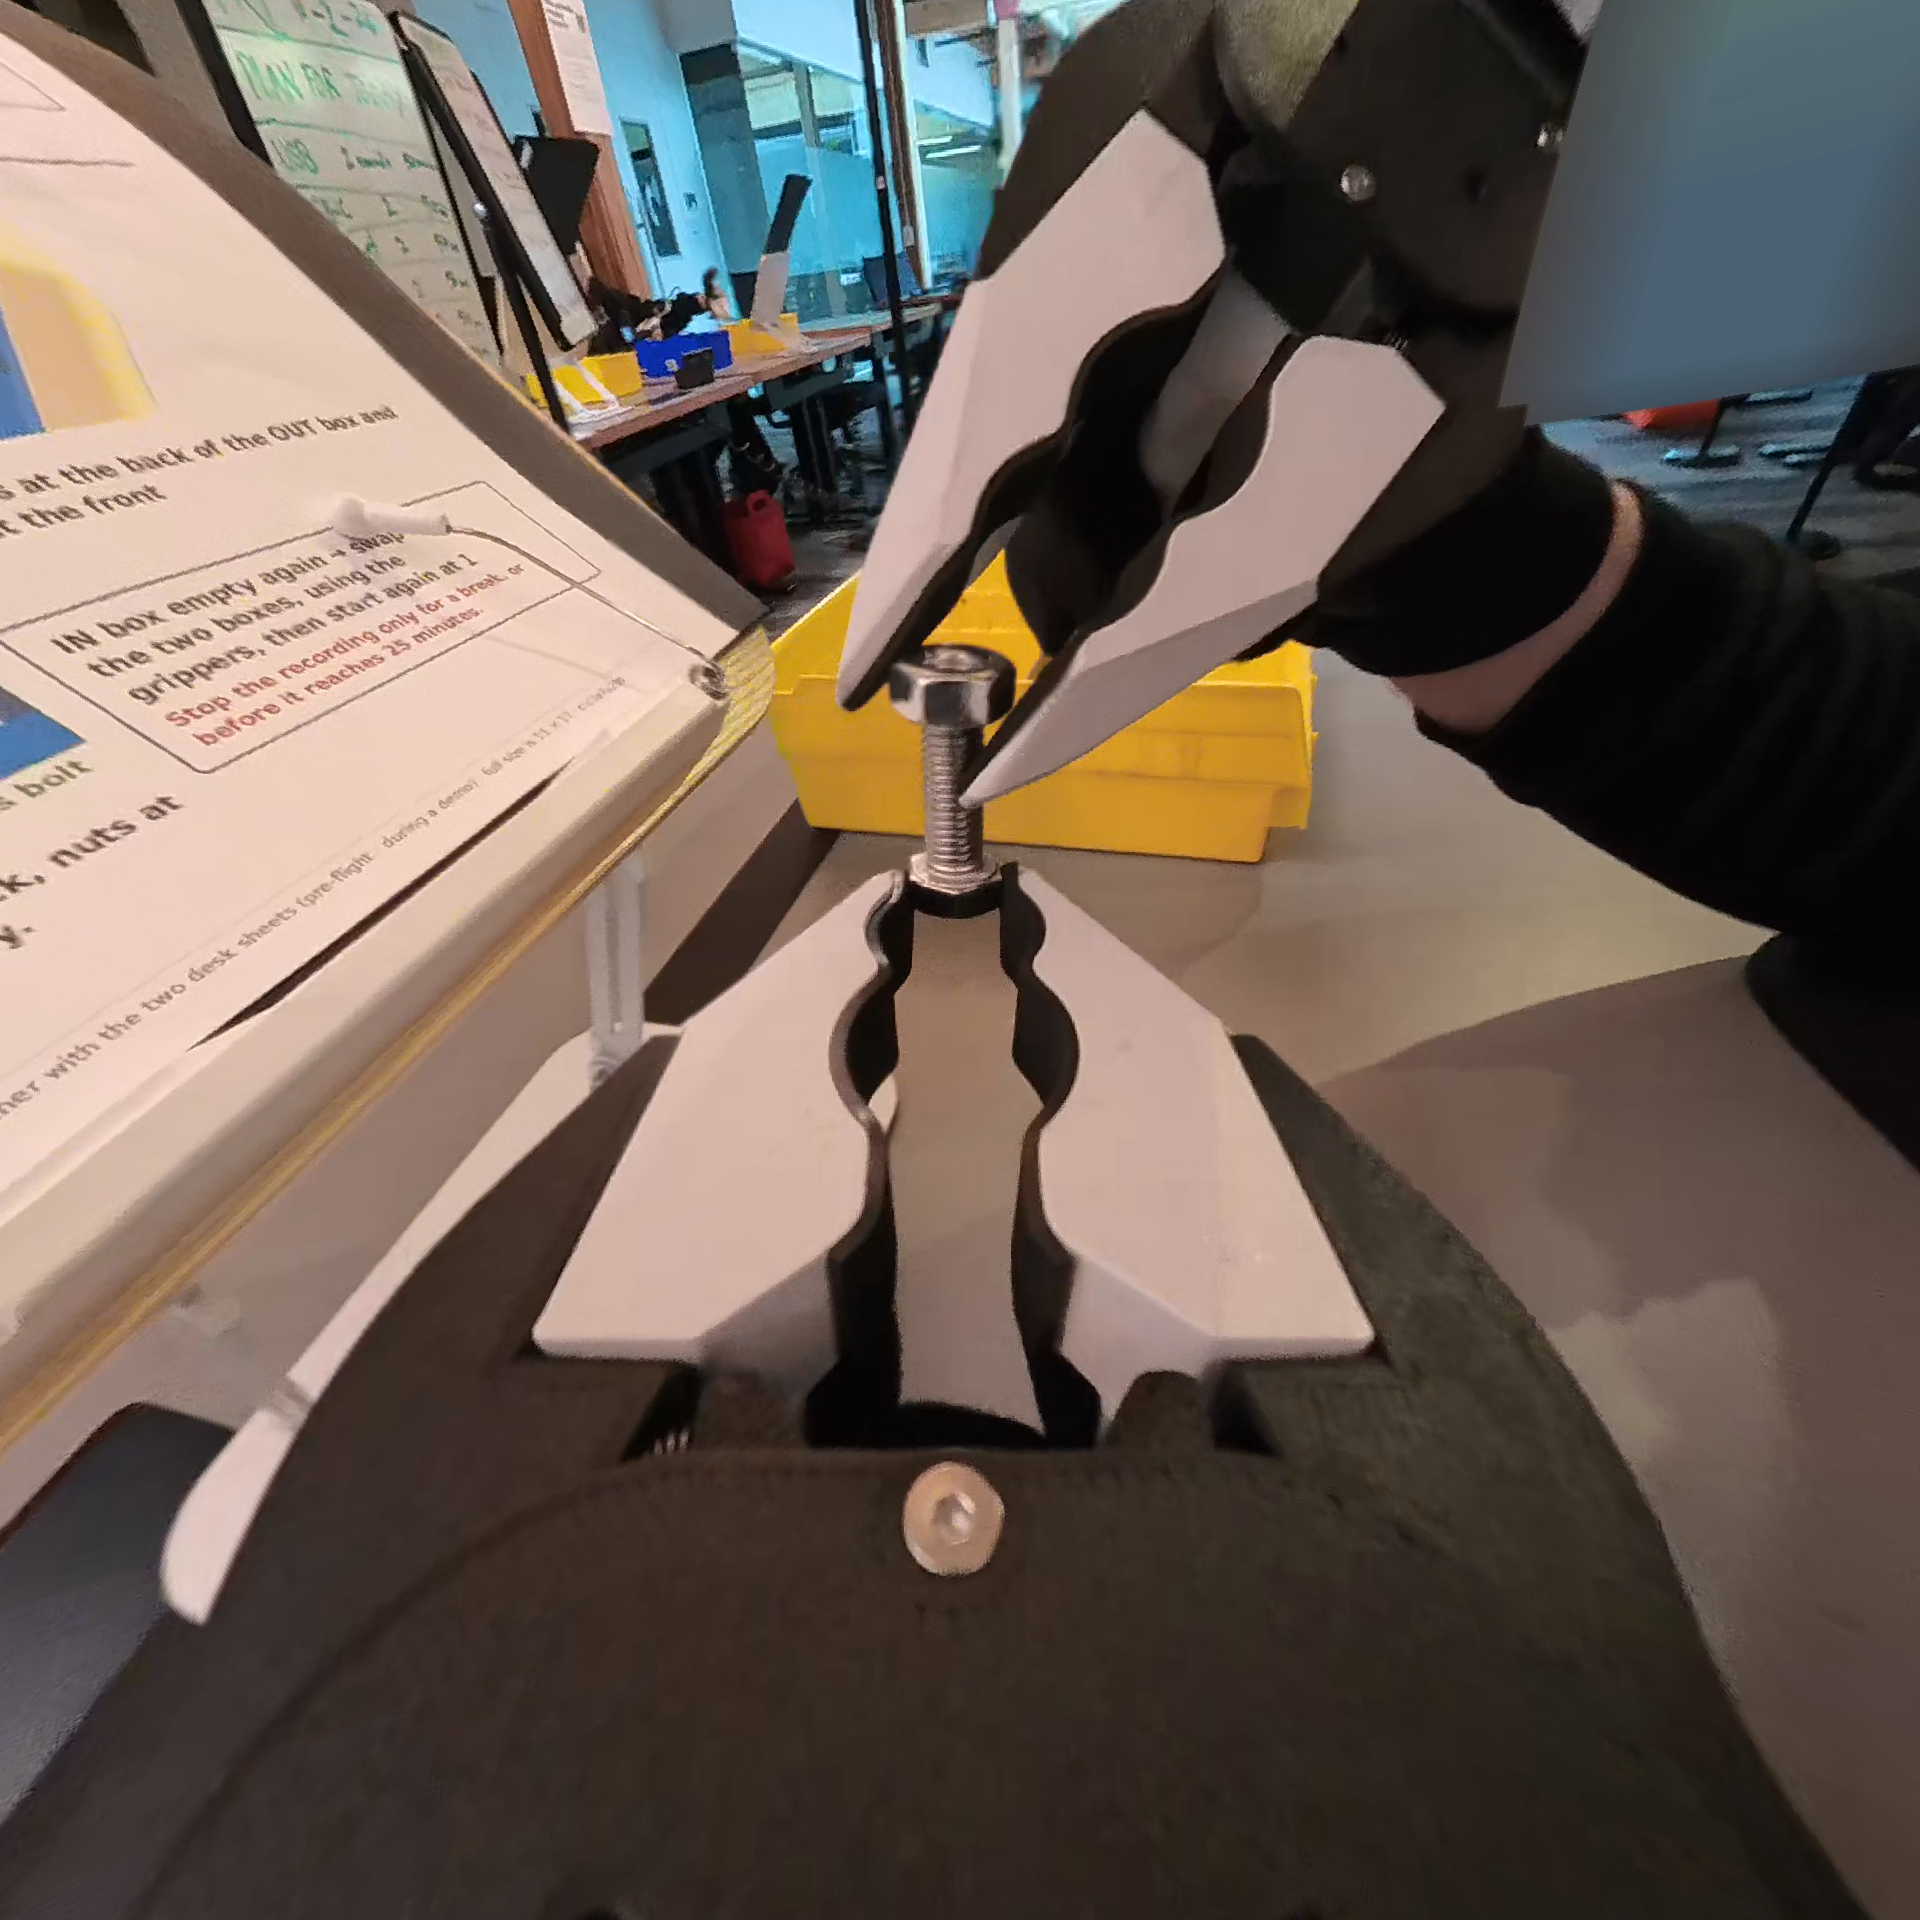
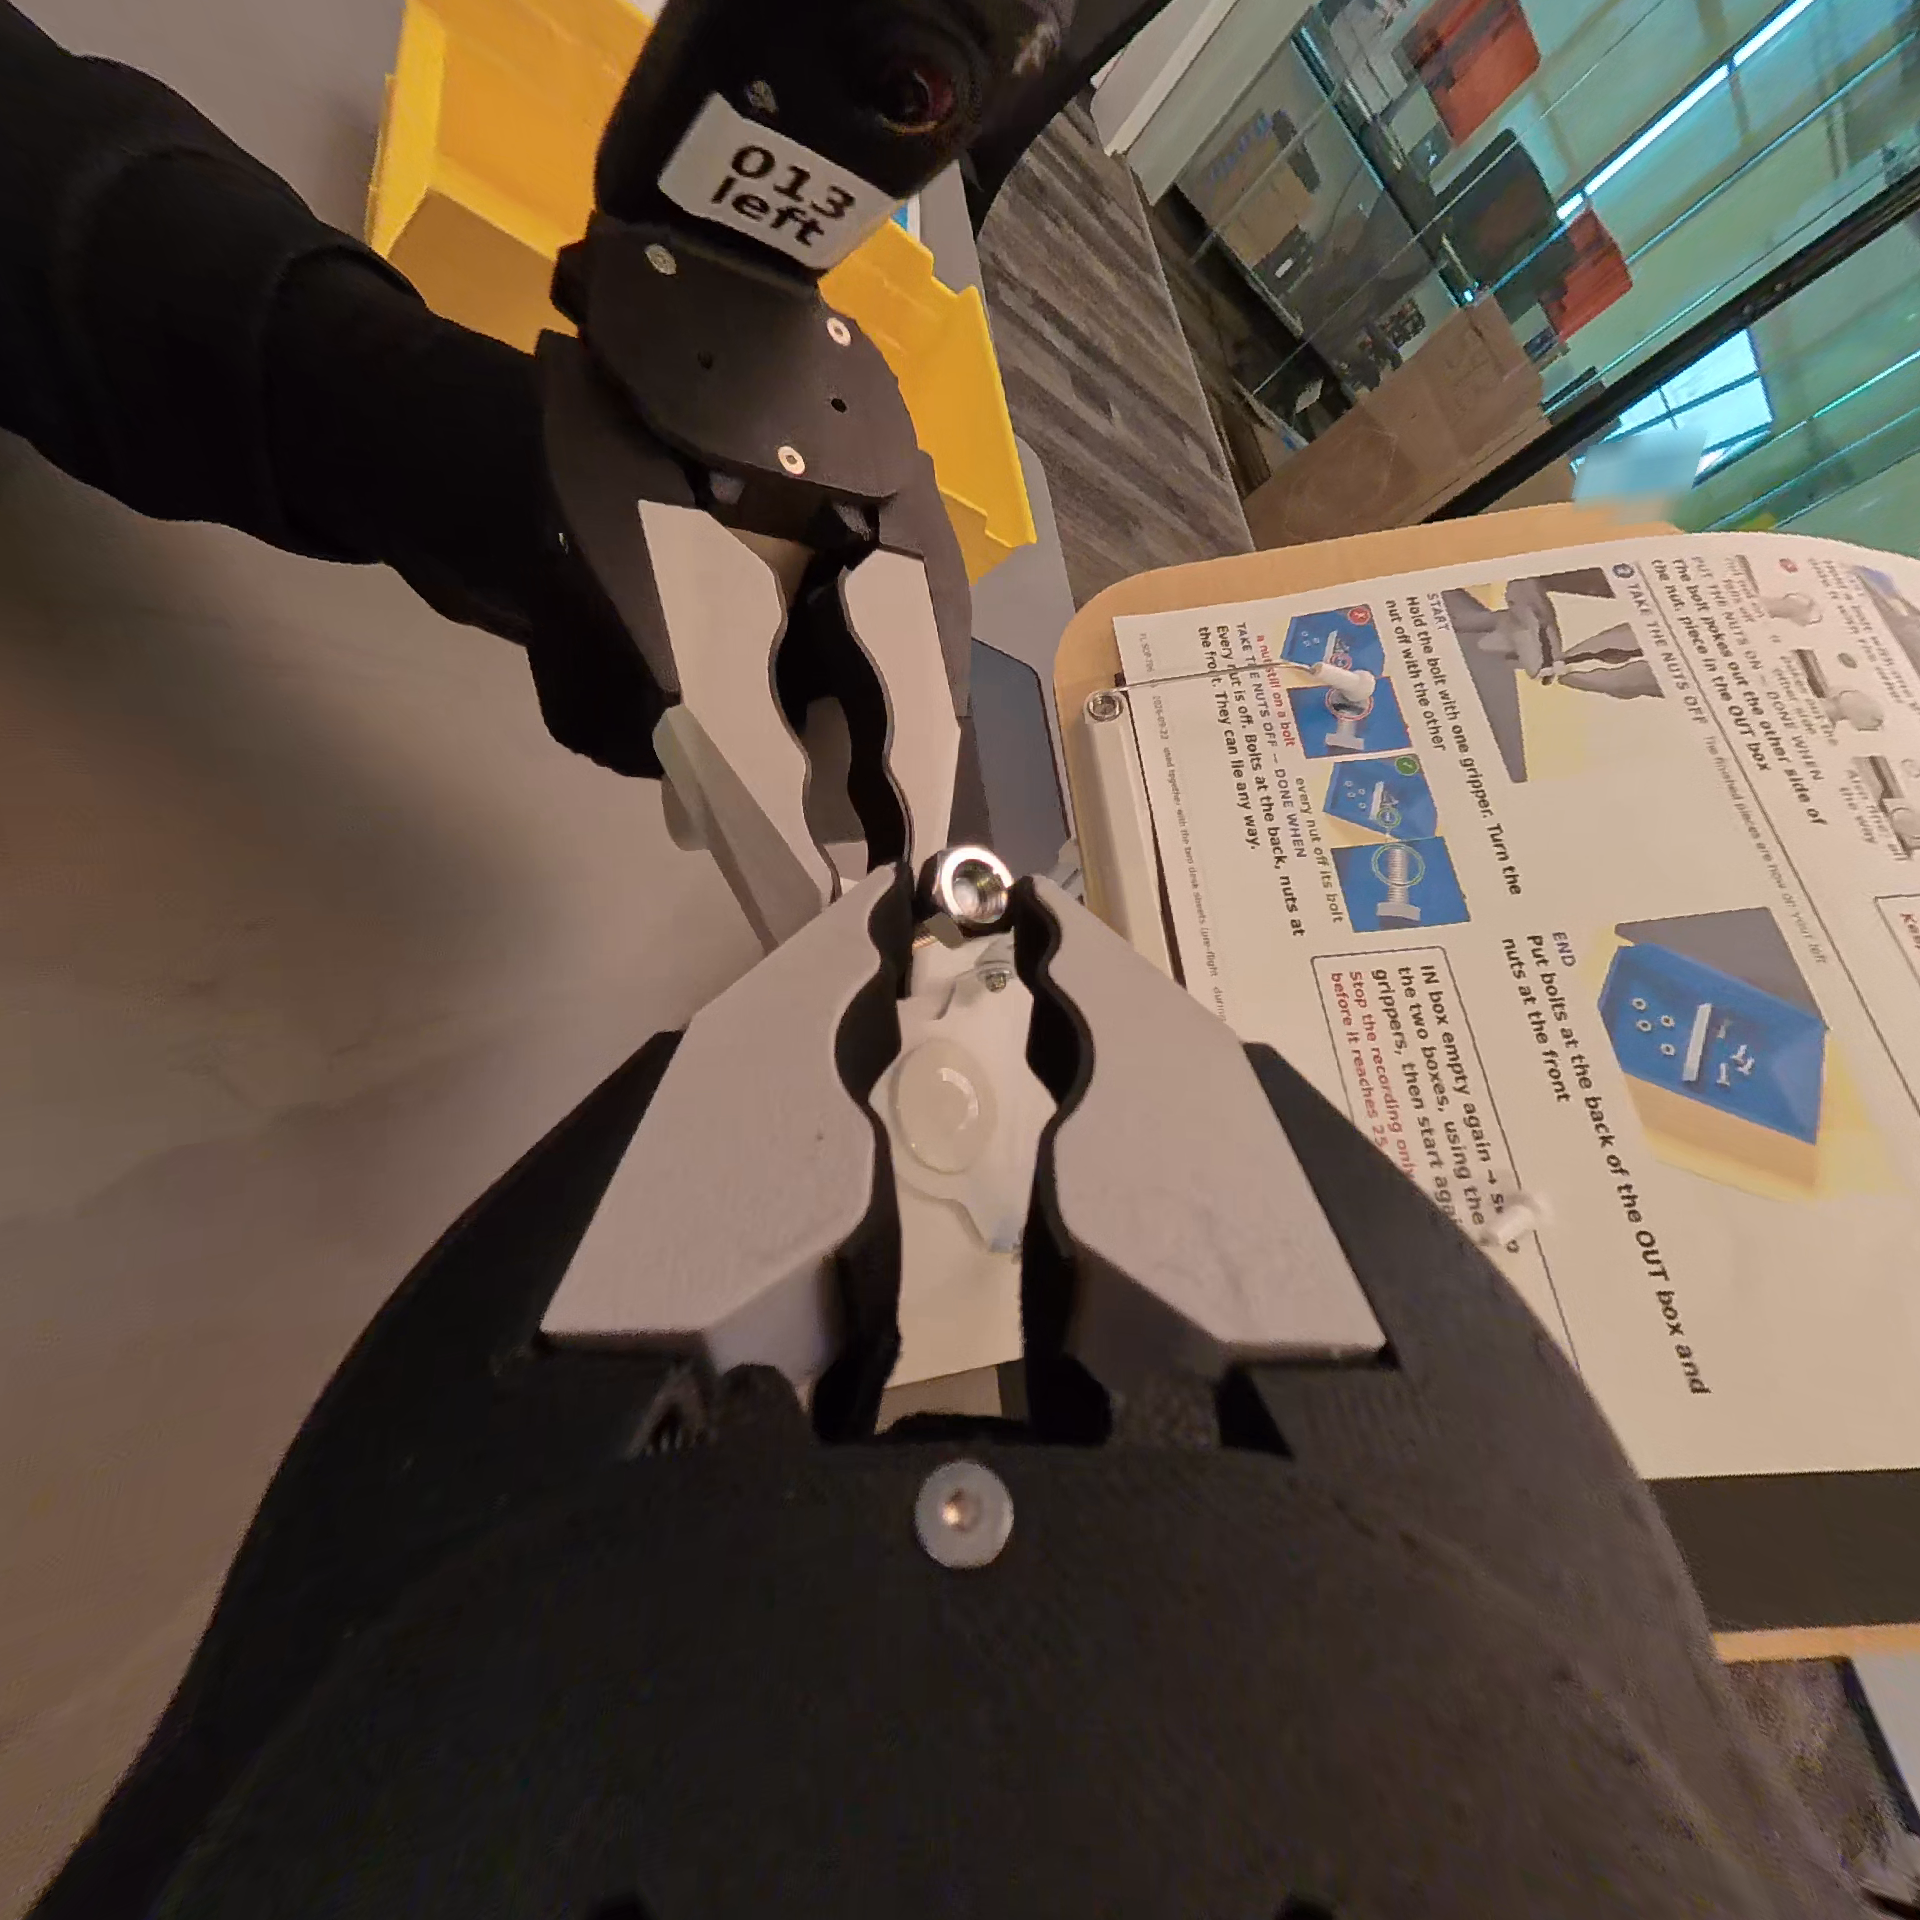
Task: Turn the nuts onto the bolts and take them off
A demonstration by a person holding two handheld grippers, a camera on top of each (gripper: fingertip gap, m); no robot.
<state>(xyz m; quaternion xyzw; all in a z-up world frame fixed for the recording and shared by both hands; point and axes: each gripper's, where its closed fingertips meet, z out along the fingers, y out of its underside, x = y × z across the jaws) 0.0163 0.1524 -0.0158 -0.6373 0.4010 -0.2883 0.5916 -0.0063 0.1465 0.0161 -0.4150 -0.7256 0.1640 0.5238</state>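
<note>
A silver bolt [image 1: 948, 800] stands upright above the grey table. My left gripper [image 1: 954, 883] is shut on its head, which is hidden between the fingertips. A silver hex nut [image 1: 951, 688] sits at the top of the threaded shaft. My right gripper [image 1: 920, 743] comes down from the upper right and is shut on the nut. In the right wrist view the nut [image 2: 966, 891] shows end-on between my right gripper's [image 2: 964, 888] tips. My left gripper [image 2: 868, 868] reaches in from the top left there, its tips partly hidden.
A yellow bin [image 1: 1143, 769] stands on the table [image 1: 1403, 935] just behind the bolt; it also shows in the right wrist view [image 2: 935, 343]. A tilted board with an instruction sheet [image 1: 260, 623] stands close on the left. A black-gloved hand [image 1: 1507, 561] holds the right gripper. The tips of both grippers are at nearly the same place.
</note>
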